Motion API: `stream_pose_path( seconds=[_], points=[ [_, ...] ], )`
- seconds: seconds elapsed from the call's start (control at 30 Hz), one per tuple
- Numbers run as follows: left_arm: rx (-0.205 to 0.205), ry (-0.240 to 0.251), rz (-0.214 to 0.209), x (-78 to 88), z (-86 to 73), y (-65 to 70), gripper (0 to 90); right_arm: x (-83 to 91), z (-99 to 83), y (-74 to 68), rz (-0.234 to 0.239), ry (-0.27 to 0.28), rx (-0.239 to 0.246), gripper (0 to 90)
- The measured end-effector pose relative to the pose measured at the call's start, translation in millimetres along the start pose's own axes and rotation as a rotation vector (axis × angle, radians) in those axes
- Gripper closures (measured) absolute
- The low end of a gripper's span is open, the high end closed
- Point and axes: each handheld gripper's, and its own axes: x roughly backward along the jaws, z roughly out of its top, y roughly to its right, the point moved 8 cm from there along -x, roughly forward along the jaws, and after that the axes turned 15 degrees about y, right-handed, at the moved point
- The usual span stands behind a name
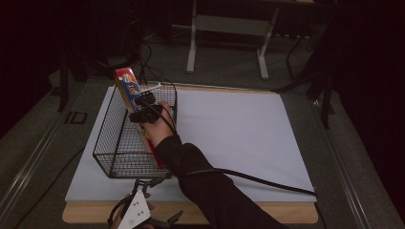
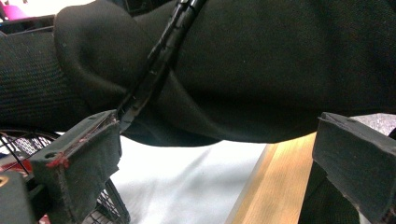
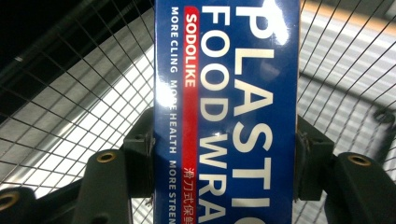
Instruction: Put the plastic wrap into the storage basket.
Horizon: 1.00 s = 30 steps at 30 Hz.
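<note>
- Down at the near left edge of the table [image 1: 286,191], the left gripper [image 1: 143,217] rests low by the person's other hand, just in front of the wire basket [image 1: 107,138]. In the left gripper view its jaws stand wide apart with nothing between them; beyond them are the dark sleeve [image 2: 243,70] and the cable [image 2: 159,60] of the other arm.
- Next to the right, the wire basket sits on the white sheet [image 1: 239,138] toward the table's left side. It looks stiff and light, with open mesh walls that a box corner could snag on.
- Inside the basket, the box of plastic food wrap [image 1: 128,88] stands tilted, its top poking above the far rim and its lower end down toward the basket floor.
- The right gripper [image 1: 143,107] is clamped on that box partway along its length. In the right gripper view the pads [image 3: 140,154] press the two narrow sides of the blue box [image 3: 229,112], with mesh behind.
- Judging by its look, the box is long, light, stiff cardboard with a glossy, somewhat slippery skin. It should take a firm squeeze across the narrow sides, but too much could dent it.
- A hold near the middle seems best, since a grip near one end would let it swing.
</note>
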Motion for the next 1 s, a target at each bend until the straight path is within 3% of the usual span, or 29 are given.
stream_pose_path(
  seconds=[0.17,0.23,0.47,0.73,1.0],
  points=[
    [0.006,0.001,0.002,0.5,0.1,-1.0,1.8,-5.1,-7.1,2.5,0.004,-0.043,-0.033,39.3],
    [0.005,0.0,0.002,0.5,-0.1,-1.1,1.8,-6.7,-9.6,3.6,-0.007,-0.057,-0.01,39.3],
    [0.006,-0.005,0.001,-0.2,-1.1,-0.8,1.8,-6.6,-10.4,4.3,-0.01,-0.046,-0.001,39.3],
    [0.005,-0.005,0.002,-0.4,-1.0,-0.7,1.8,-11.6,-12.1,9.2,0.009,-0.088,-0.025,38.8],
    [0.006,-0.007,0.0,-0.8,-1.5,-0.8,1.8,-17.4,-14.8,8.9,0.008,-0.104,-0.001,38.2]
  ],
)
